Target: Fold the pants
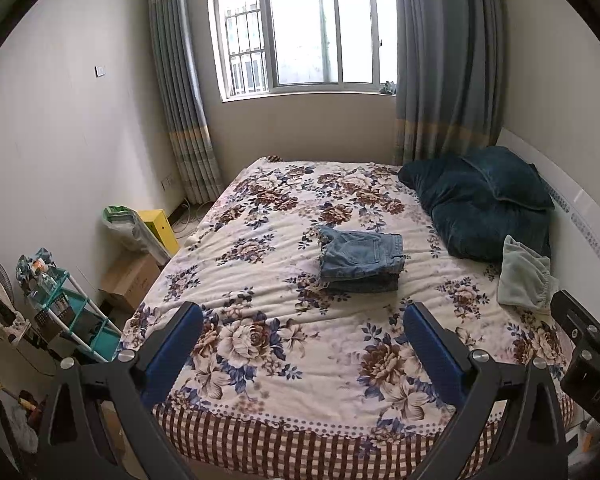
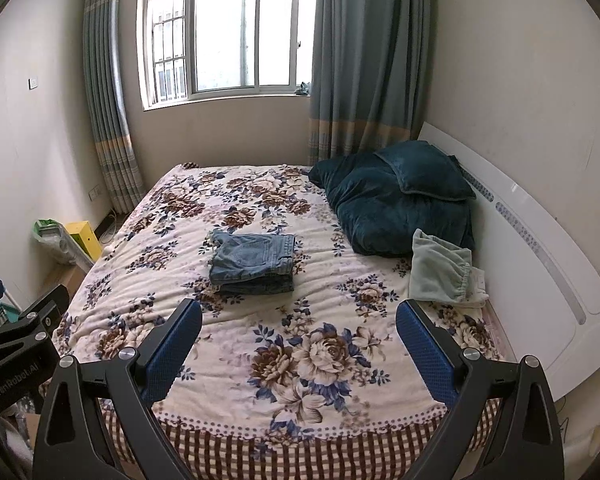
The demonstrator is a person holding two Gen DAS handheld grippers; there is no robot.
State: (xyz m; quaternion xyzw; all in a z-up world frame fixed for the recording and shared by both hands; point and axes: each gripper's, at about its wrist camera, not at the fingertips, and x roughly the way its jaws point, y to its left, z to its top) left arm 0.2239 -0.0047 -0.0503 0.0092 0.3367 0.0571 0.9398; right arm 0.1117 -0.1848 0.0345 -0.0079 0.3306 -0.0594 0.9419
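Observation:
Folded blue denim pants (image 1: 360,258) lie in a neat stack in the middle of the flowered bed cover (image 1: 284,344); they also show in the right wrist view (image 2: 252,262). My left gripper (image 1: 303,316) is open and empty, held above the bed's near end, well short of the pants. My right gripper (image 2: 299,314) is open and empty too, beside the left one. Part of the right gripper's body shows at the right edge of the left wrist view (image 1: 588,344). Part of the left gripper's body shows at the left edge of the right wrist view (image 2: 16,340).
A pale green garment (image 2: 440,268) lies at the bed's right side by the white headboard (image 2: 540,248). Dark teal pillows (image 2: 400,200) sit behind it. A teal rack (image 1: 72,320), a cardboard box (image 1: 130,280) and a yellow box (image 1: 158,226) stand on the floor to the left.

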